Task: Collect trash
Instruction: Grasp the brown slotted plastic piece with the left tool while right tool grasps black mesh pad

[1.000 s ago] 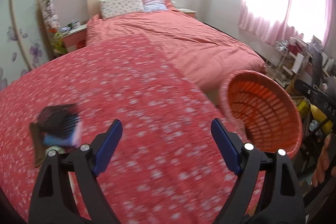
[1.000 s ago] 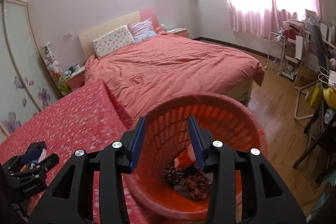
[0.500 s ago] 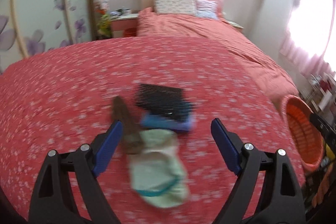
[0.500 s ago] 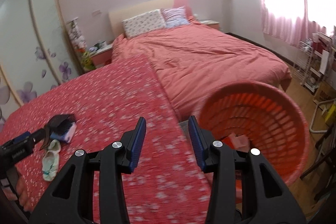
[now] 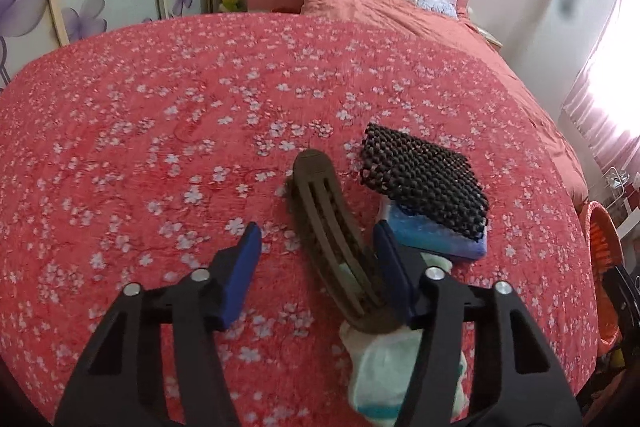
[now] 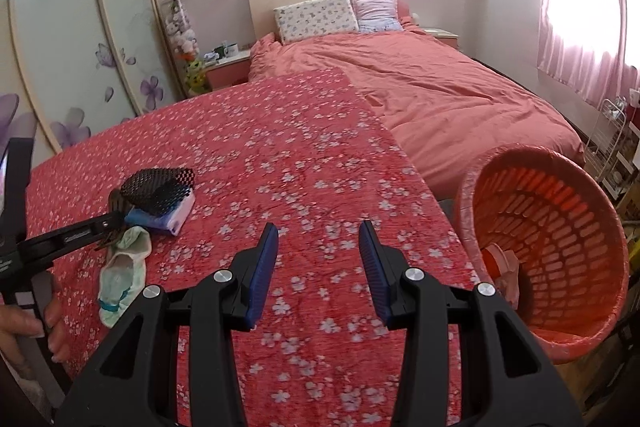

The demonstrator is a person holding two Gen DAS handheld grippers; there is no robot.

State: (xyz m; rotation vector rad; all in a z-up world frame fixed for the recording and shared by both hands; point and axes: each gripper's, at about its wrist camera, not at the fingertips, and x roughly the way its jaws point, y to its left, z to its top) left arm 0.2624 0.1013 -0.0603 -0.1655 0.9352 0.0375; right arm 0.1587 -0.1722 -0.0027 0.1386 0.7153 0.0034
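My left claw (image 5: 316, 263) is low over the small heap of things on the table (image 5: 160, 147), its two blue pads spread apart with nothing clamped. The brown slotted piece (image 5: 328, 227), long and curved, runs up between the pads, its near end close against my right-hand pad; I cannot tell whether the pad touches it. That near end lies on a pale green sock (image 5: 384, 367), which spreads out below the claw. Just beyond the right-hand pad is a blue-and-lilac pad (image 5: 432, 239) with a black beaded mat (image 5: 424, 179) lying across its top.

My right claw (image 6: 318, 259) hangs over the bare cloth near the table's right edge, pads apart and holding nothing. Just to its right, off the table edge, is the orange basket (image 6: 560, 227), tipped so that its mouth faces me; a few scraps, one orange and one pink, lie at its bottom. From this side I see my left claw reaching in low from the left, its tip at the heap, with my left hand (image 6: 24, 323) wrapped around its handle.

The table wears a red cloth strewn with white blossoms. Beyond it is a bed (image 6: 440, 91) under a salmon cover with two pillows at the headboard, a nightstand (image 6: 228, 67) beside it, flower-painted wardrobe doors (image 6: 72, 47) on the left and pink curtains (image 6: 580, 27) on the right.
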